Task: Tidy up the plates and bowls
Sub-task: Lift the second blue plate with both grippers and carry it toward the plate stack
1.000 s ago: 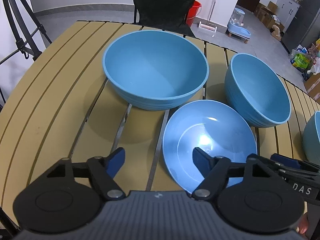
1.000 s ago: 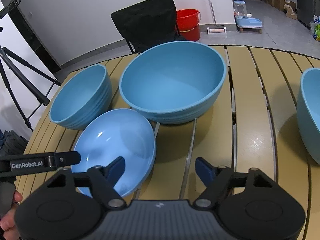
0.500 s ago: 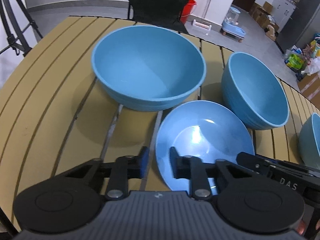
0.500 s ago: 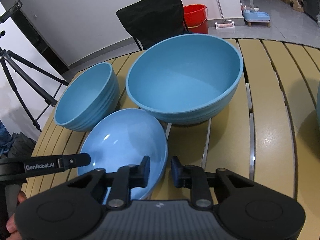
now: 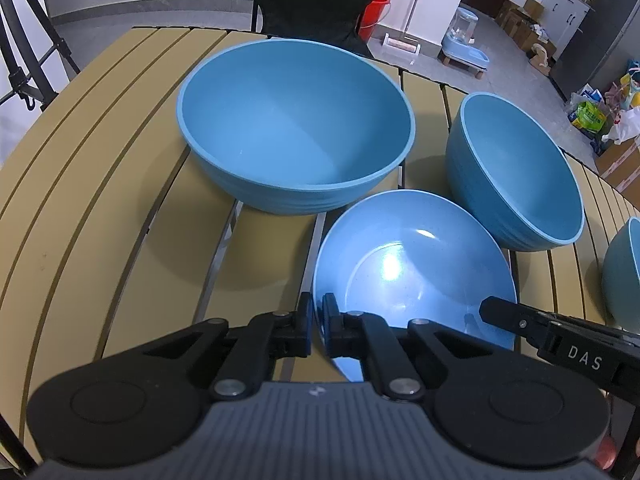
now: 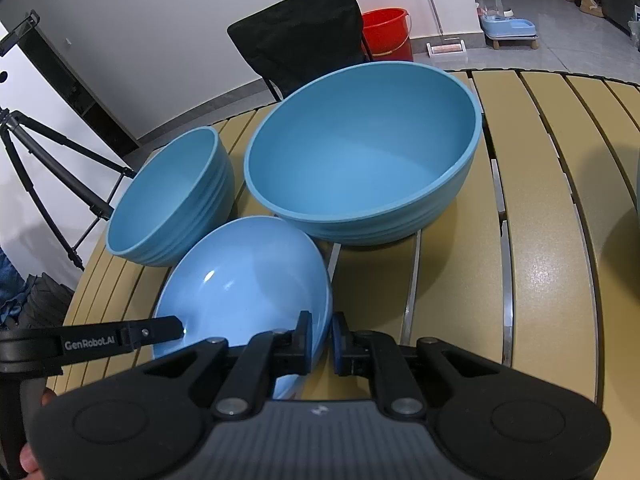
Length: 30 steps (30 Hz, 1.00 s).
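A shallow blue plate (image 5: 412, 272) (image 6: 248, 276) lies on the slatted tan table (image 5: 100, 184), in front of a large blue bowl (image 5: 296, 128) (image 6: 360, 152) and a medium blue bowl (image 5: 516, 168) (image 6: 172, 192). My left gripper (image 5: 318, 320) has the plate's left rim between its jaws, which are closing tight onto it. On the opposite rim, the jaws of my right gripper (image 6: 322, 336) are closing the same way, pads against the edge. Each gripper's finger shows in the other view, reaching over the plate.
Another blue bowl (image 5: 624, 272) pokes in at the table's right edge. A black chair (image 6: 300, 28) and a red bucket (image 6: 386, 32) stand behind the table, and a tripod (image 6: 48, 168) stands off its side. A hand holds each gripper.
Both grippers stood open astride the plate's rims a second ago. Their jaws have since come together onto the rims. The bowls have not moved.
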### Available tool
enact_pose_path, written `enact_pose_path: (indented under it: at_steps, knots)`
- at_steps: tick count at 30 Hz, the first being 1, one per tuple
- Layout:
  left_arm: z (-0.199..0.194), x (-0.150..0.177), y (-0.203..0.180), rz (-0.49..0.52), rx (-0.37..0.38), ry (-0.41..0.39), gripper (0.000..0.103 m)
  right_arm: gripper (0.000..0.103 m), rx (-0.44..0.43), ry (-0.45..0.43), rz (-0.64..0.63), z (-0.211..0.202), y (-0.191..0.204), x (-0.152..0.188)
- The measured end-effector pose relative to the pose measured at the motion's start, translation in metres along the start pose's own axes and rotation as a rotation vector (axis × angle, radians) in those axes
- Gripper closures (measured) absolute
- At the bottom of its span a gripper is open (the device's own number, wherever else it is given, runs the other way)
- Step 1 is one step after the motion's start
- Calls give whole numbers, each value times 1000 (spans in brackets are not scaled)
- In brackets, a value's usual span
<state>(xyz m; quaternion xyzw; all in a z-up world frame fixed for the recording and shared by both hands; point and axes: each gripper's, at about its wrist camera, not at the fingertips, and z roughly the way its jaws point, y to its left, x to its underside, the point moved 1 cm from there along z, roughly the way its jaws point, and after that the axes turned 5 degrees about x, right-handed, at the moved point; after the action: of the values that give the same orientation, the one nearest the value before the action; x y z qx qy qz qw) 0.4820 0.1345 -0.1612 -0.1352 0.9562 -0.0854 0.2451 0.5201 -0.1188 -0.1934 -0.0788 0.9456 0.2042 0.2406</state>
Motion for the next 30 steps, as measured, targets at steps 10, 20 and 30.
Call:
enact_pose_path:
  at_steps: [10, 20, 30]
  knots:
    - [-6, 1, -1, 4, -3, -15, 97, 94, 0, -3, 5, -2, 1, 0]
    - [-14, 1, 0, -3, 0, -23, 97, 94, -1, -13, 9, -9, 2, 0]
    - [-27, 4, -2, -1, 4, -40, 97, 94, -6, -27, 16, -22, 2, 1]
